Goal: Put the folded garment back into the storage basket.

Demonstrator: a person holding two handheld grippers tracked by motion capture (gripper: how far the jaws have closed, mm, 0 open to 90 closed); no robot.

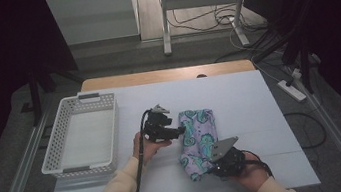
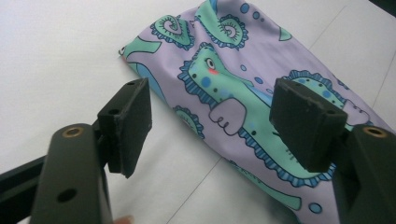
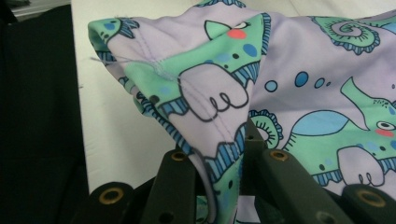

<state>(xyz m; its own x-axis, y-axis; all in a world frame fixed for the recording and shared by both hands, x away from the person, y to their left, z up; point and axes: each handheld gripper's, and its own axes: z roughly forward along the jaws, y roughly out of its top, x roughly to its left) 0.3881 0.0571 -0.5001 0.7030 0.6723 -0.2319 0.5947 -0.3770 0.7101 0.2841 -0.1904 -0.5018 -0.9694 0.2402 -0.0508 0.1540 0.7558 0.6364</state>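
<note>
Right gripper (image 1: pixel 213 168) clamped on the near corner of the patterned cloth (image 1: pixel 197 135), fabric bunched and pinched between the closed jaws (plain in the right gripper view, cloth (image 3: pixel 289 79) draped up over the pads, seam stitching visible at the fold). Left gripper (image 1: pixel 179 131) wide open, nothing between the jaws, parked just beside the cloth's left long edge, roughly at its far half. In the left gripper view, cloth (image 2: pixel 243 98) sat ahead and to the right of the gap, right pad overlapping the print in the picture, left pad over bare table; contact not confirmed, looked apart. Cloth lay folded on the white table cover (image 1: pixel 257 114), right of centre, long axis running from the near side to the far side, slightly tilted, near end toward the right hand (image 1: pixel 250 175). White basket (image 1: pixel 83 138) stood well apart at the left, empty as far as visible, past the left hand (image 1: pixel 146 147). Key relation, judged: cloth lay to the right of the left gripper, so a short sideways push toward the cloth edge likely needed before closing. Right side nearer and already gripping the near end; left side nearer the far end and the basket. Risk judged: single-corner grip letting the fold fall open on lift.
</note>
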